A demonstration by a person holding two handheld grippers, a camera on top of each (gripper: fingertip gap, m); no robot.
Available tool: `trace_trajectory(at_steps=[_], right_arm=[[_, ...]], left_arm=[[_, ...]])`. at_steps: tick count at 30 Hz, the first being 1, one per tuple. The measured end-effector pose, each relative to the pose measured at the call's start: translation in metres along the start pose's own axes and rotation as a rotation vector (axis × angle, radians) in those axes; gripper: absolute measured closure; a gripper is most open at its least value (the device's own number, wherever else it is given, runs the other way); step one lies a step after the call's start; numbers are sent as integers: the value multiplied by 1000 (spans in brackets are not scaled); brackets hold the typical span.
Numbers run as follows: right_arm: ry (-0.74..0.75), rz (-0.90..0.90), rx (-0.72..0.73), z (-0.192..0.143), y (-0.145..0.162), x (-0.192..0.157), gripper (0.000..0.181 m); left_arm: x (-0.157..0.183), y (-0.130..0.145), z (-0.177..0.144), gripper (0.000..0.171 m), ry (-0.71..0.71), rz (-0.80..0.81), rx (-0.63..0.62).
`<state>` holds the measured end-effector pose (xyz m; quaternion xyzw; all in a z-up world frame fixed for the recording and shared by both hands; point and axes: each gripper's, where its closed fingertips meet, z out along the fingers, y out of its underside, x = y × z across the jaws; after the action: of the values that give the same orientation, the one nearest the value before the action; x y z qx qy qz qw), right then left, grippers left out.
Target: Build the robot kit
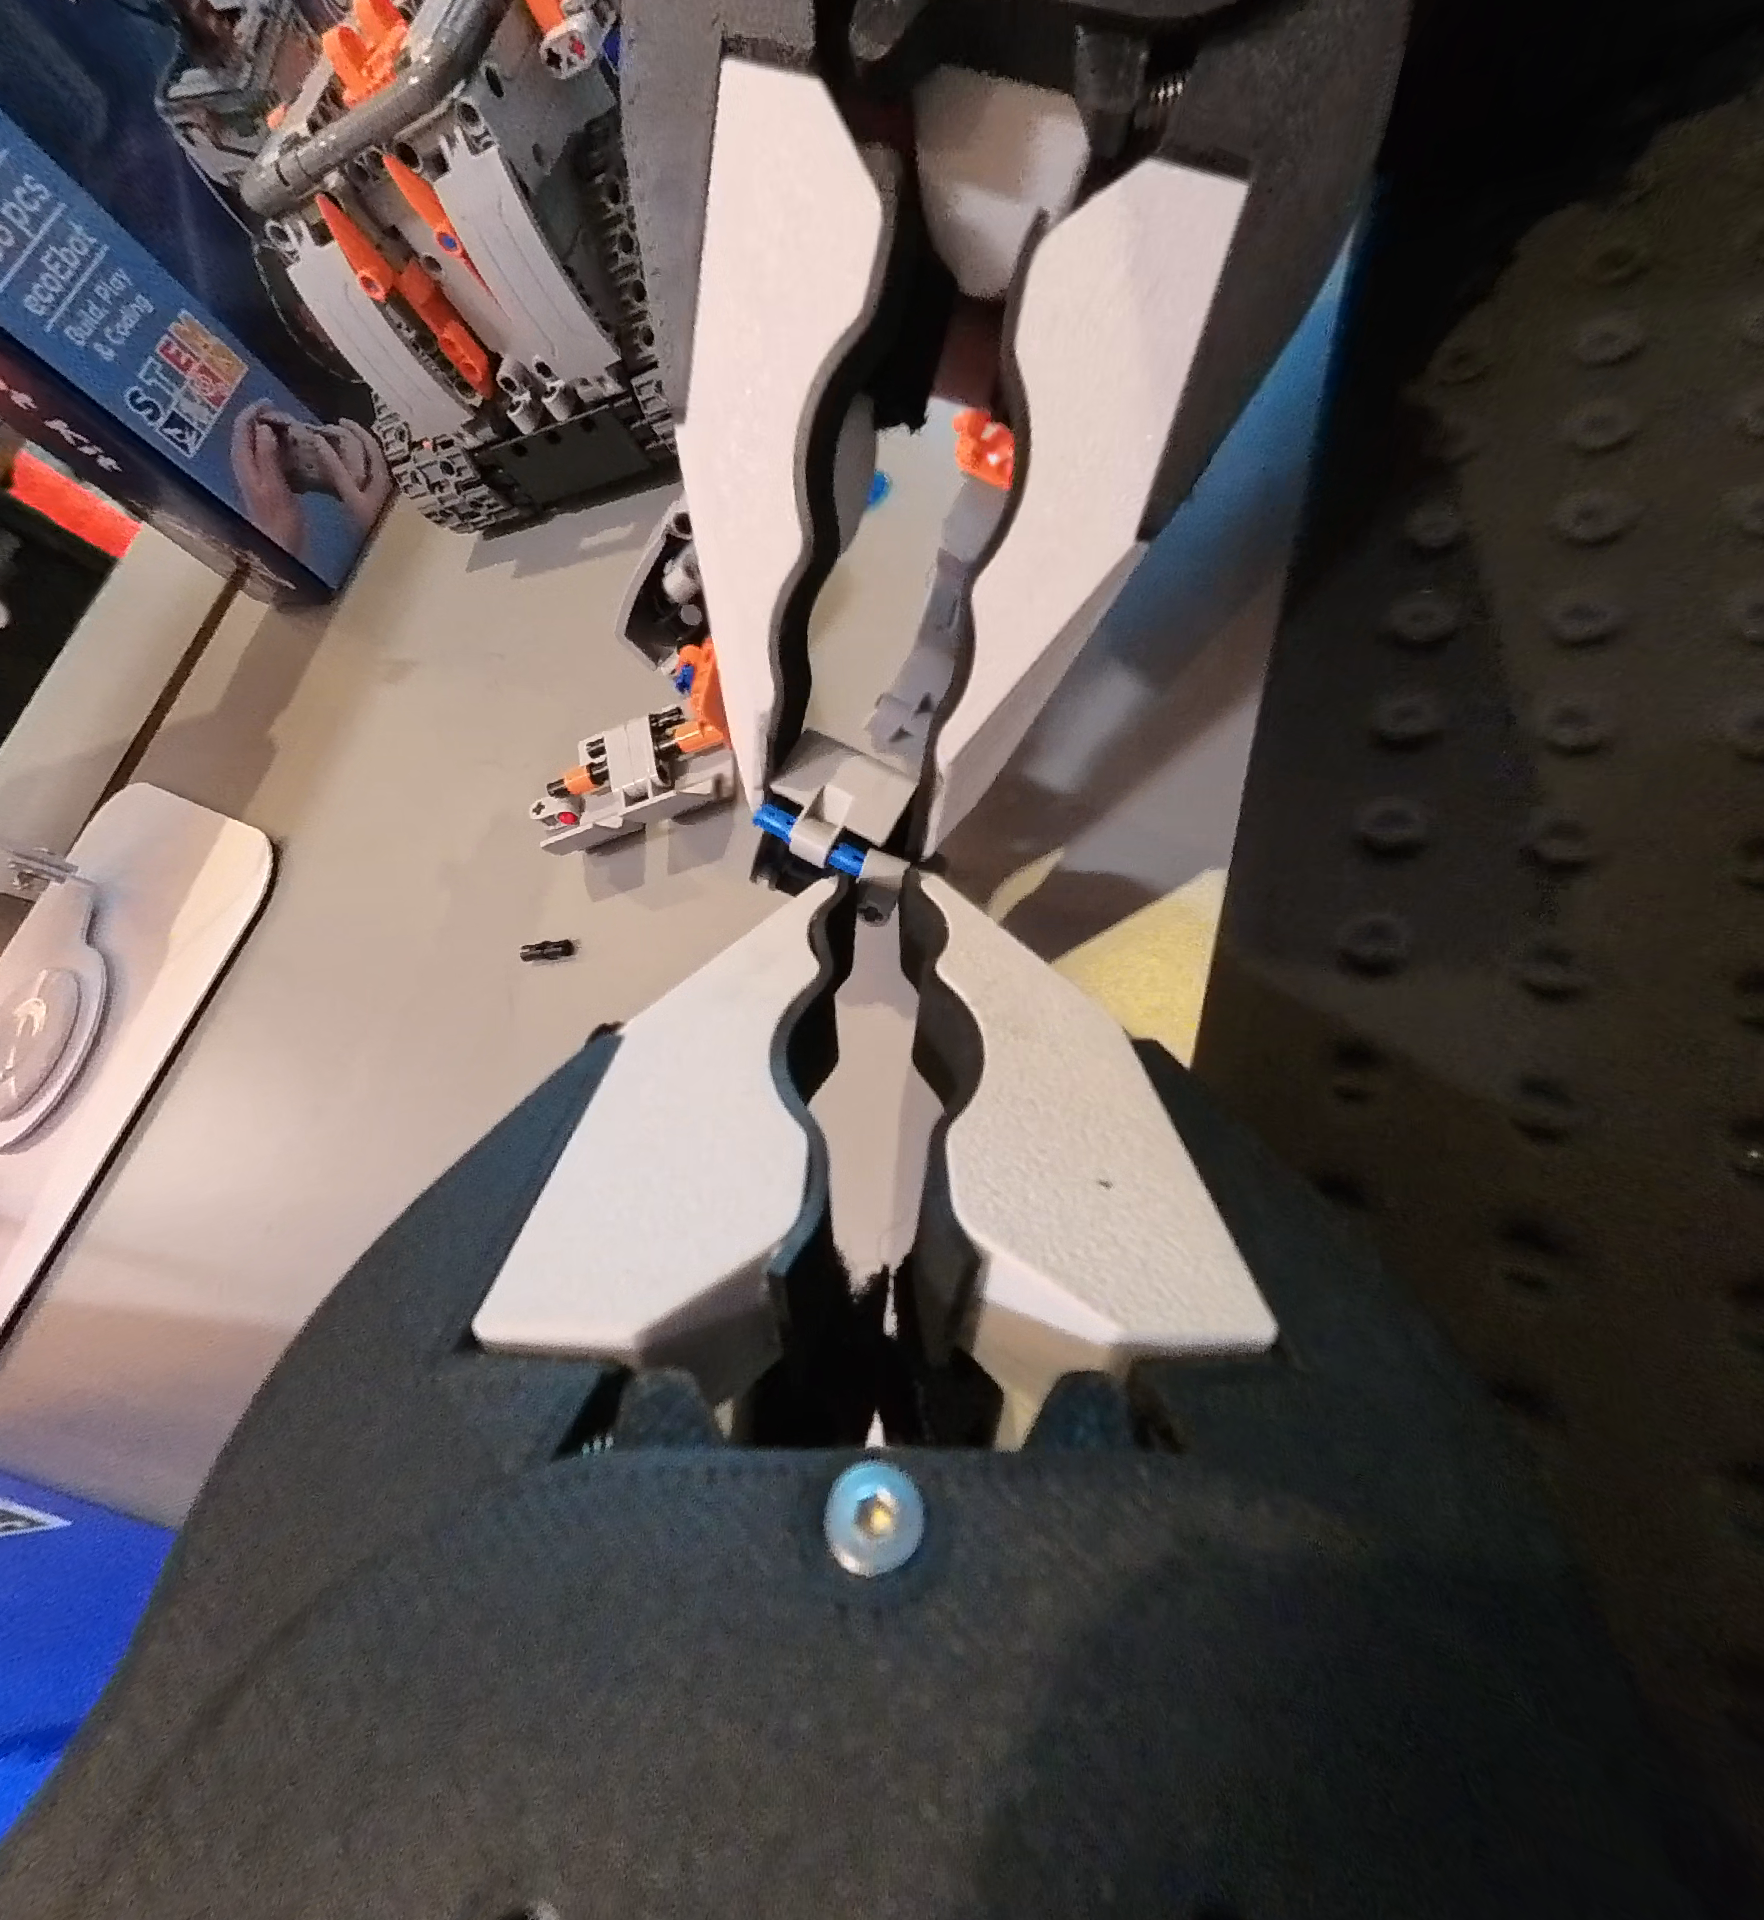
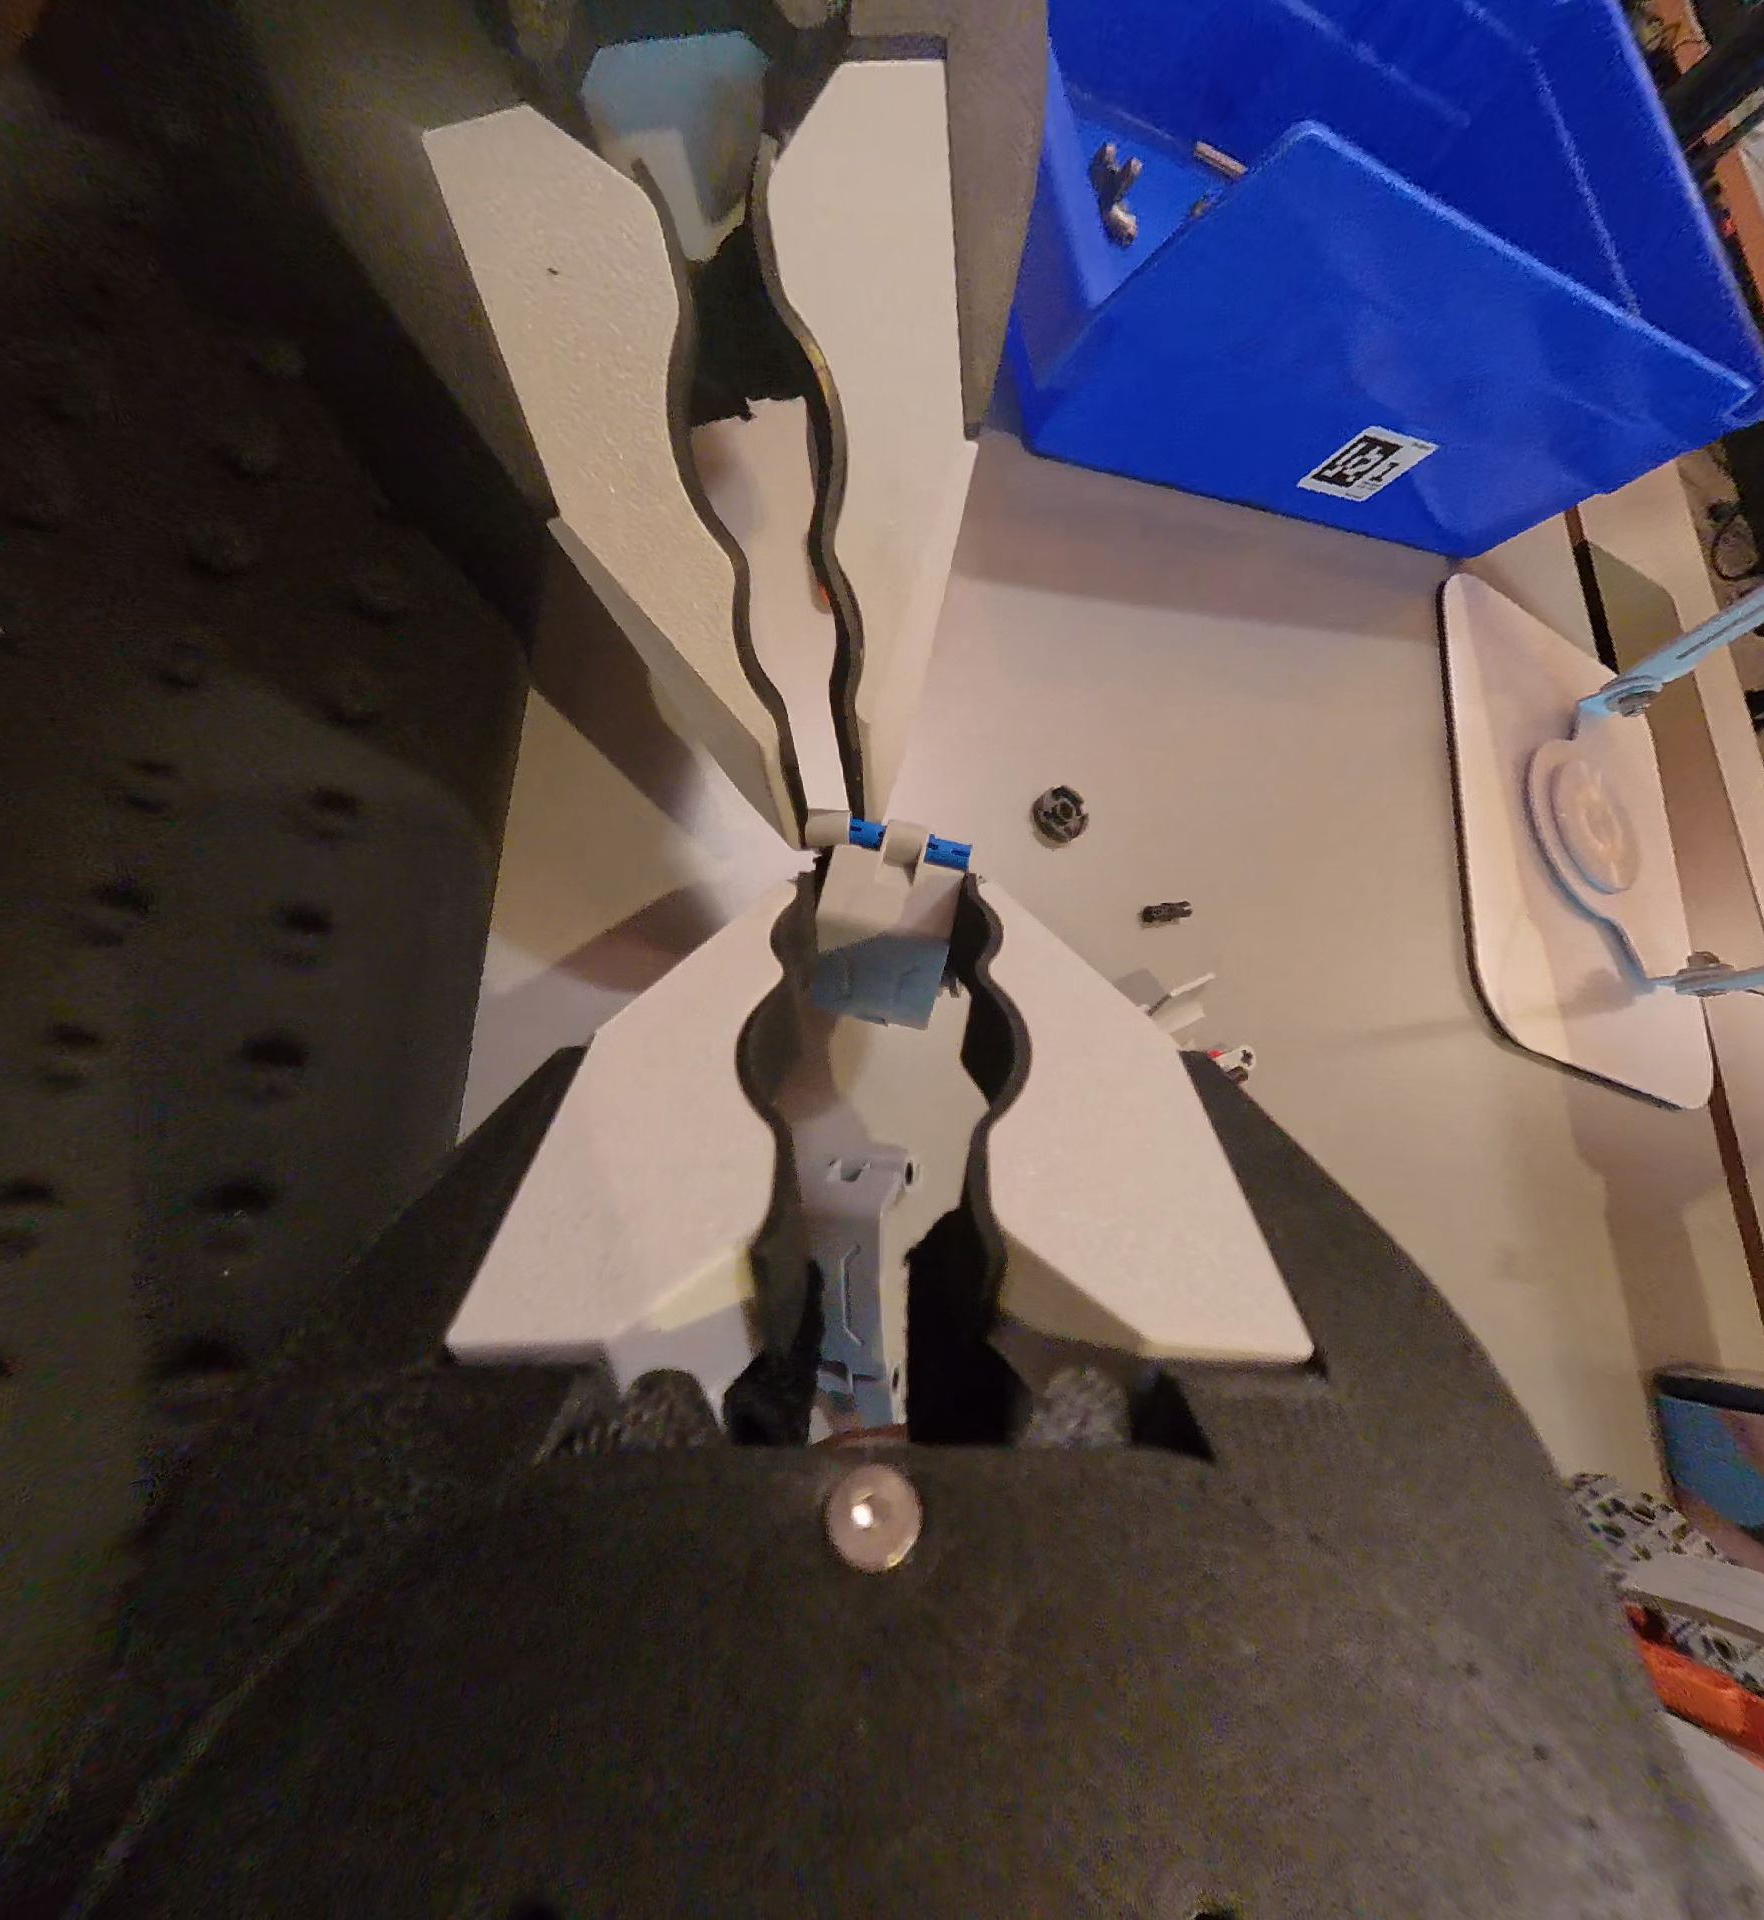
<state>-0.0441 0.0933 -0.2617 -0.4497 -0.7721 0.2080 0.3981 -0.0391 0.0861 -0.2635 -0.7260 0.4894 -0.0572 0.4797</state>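
The two grippers meet tip to tip above a pale table (image 1: 390, 831). My right gripper (image 2: 878, 894) is shut on a grey brick assembly (image 2: 873, 956) with a blue pin (image 2: 870, 829) across its front end. A grey arm piece (image 2: 847, 1288) trails back between its fingers. My left gripper (image 1: 873, 888) is shut on a small light grey bush (image 2: 826, 828) at the end of that blue pin. In the left wrist view the right gripper (image 1: 842, 800) comes down from the top with the assembly (image 1: 836, 790). In the right wrist view the left gripper (image 2: 828, 805) comes down from the top.
A grey and orange tracked model (image 1: 462, 260) and a blue kit box (image 1: 130, 312) stand at the back. A small grey-orange subassembly (image 1: 639, 779), a black pin (image 1: 549, 948), a black round part (image 2: 1060, 812) and a white stand base (image 2: 1584, 831) are on the table. Blue bins (image 2: 1377, 312) stand beside. A dark studded object (image 1: 1584, 727) is close by. Only a small space, under 4 cm, lies between the two pairs of fingers.
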Motion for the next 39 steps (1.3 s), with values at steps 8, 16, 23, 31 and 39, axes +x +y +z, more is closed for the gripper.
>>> trace_trajectory(at_steps=[8,16,23,31,39], right_arm=[[-29,-57,-30,2,8,-10,158],[-51,-130,-39,-3,9,-17,158],[-92,-198,-47,-6,11,-20,157],[-155,-247,-43,-7,13,-25,157],[-213,-289,-76,-7,14,-26,157]], left_arm=[[12,4,6,167,14,92,-49],[19,3,7,167,52,112,-37],[23,0,9,167,69,130,-33],[30,2,15,168,88,216,-64],[31,2,15,168,149,257,-91]])
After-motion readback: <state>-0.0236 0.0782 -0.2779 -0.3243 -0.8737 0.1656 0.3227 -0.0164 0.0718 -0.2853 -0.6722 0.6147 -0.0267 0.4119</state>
